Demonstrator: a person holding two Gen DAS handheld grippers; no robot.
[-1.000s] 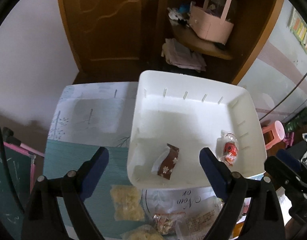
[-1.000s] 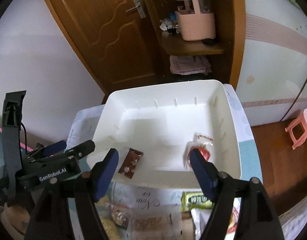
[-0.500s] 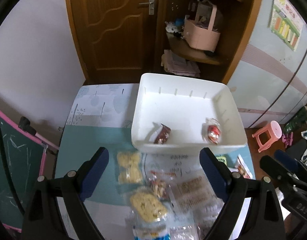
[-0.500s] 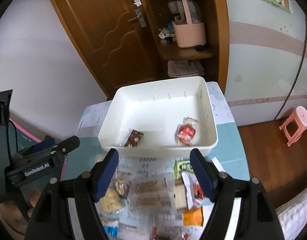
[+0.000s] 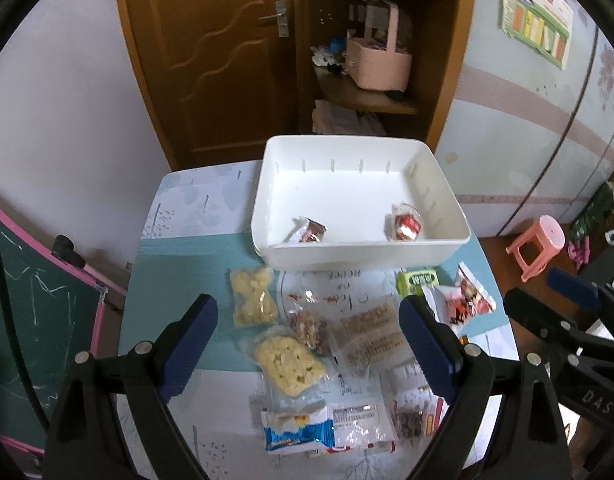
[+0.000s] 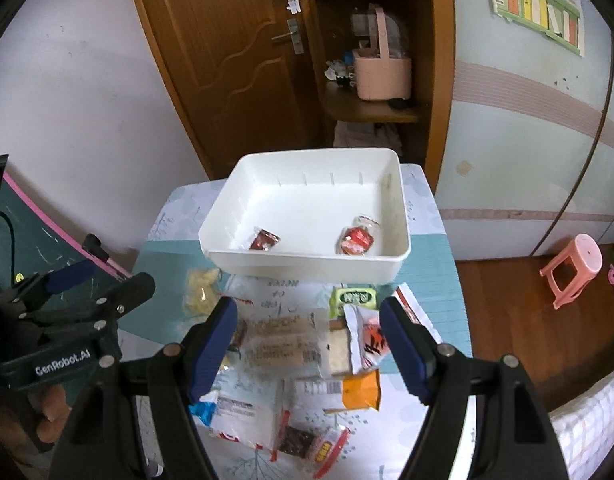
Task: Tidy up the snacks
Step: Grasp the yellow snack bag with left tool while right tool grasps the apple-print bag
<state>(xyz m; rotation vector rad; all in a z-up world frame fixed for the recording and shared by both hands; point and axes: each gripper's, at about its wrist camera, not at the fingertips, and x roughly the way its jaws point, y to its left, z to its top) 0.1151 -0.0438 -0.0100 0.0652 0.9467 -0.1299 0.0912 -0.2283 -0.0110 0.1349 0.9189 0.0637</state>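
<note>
Hovering over scattered snack packets (image 5: 291, 364), both grippers' fingers (image 5: 427, 344) (image 6: 403, 344) gape wide, holding nothing.

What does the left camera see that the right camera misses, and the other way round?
Only the left view: the whole second pale yellow snack pack, which the right view's own jaws largely hide.

Only the right view: an orange packet near the table's front, and fingers of the hand holding the left gripper.

Both: the white bin holding two small red-wrapped snacks, the green packet, the pink basket on the shelf, the pink stool, and each camera's own wide-open, empty jaws.
</note>
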